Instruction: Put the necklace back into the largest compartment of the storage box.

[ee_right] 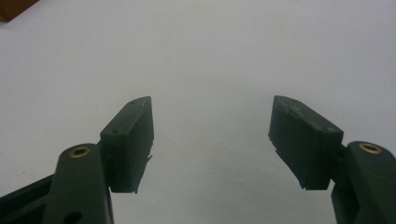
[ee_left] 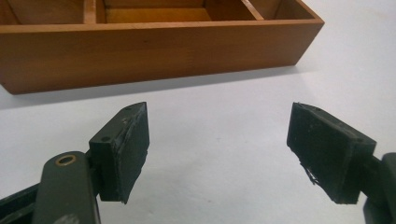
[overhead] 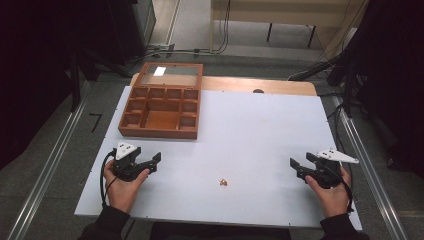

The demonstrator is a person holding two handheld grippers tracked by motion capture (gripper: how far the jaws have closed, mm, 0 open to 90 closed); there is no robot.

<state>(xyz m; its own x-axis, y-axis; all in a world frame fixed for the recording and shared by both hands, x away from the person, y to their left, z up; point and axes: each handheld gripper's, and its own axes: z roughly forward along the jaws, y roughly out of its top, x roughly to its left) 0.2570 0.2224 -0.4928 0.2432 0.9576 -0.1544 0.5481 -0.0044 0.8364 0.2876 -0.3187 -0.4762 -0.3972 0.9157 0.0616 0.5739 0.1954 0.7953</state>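
An open wooden box (overhead: 161, 107) with several small compartments and a glass-paned lid laid back stands at the far left of the white table top (overhead: 250, 130). Its front wall (ee_left: 154, 51) fills the top of the left gripper view. A tiny copper-coloured object (overhead: 223, 182) lies near the front middle of the table. My left gripper (overhead: 152, 161) rests at the front left, open and empty, a short way in front of the box. My right gripper (overhead: 300, 162) rests at the front right, open and empty, over bare table; its pads (ee_right: 133, 140) stand wide apart.
The table's wooden edge (overhead: 280, 86) shows beyond the white sheet at the back. Metal rails (overhead: 45, 175) run along both sides on the floor. Cables and dark equipment (overhead: 390, 75) stand to the right and left of the table.
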